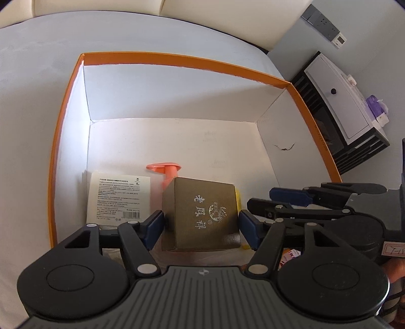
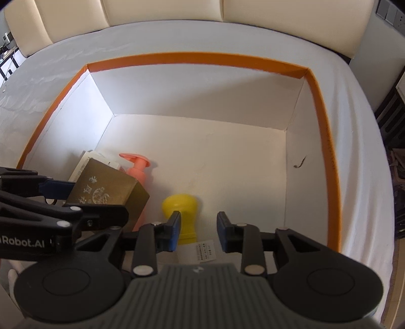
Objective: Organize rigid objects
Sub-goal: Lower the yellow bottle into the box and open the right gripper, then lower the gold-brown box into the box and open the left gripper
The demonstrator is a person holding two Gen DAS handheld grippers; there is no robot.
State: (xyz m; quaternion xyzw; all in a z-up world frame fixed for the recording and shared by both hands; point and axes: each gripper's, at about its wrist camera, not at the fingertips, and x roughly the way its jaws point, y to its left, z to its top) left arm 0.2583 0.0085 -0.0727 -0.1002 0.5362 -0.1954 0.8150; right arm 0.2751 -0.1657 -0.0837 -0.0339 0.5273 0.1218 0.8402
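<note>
My left gripper (image 1: pixel 201 225) is shut on a brown cardboard box with silver characters (image 1: pixel 201 212), held inside the orange-rimmed white storage box (image 1: pixel 177 59). The brown box also shows in the right wrist view (image 2: pixel 108 188). Behind it lie a pink pump bottle (image 1: pixel 168 173) and a white printed packet (image 1: pixel 119 198). My right gripper (image 2: pixel 198 232) is open and empty, low inside the storage box (image 2: pixel 197 57). A yellow bottle (image 2: pixel 183 210) lies just beyond its left finger (image 2: pixel 174 231). The pink pump bottle (image 2: pixel 138 165) lies left of the yellow one.
The storage box sits on a white sheet (image 2: pixel 354 106) over a bed with a cream headboard (image 2: pixel 278 15). A small white label (image 2: pixel 205 250) lies on the box floor. A dark cabinet with a white drawer unit (image 1: pixel 339 106) stands to the right.
</note>
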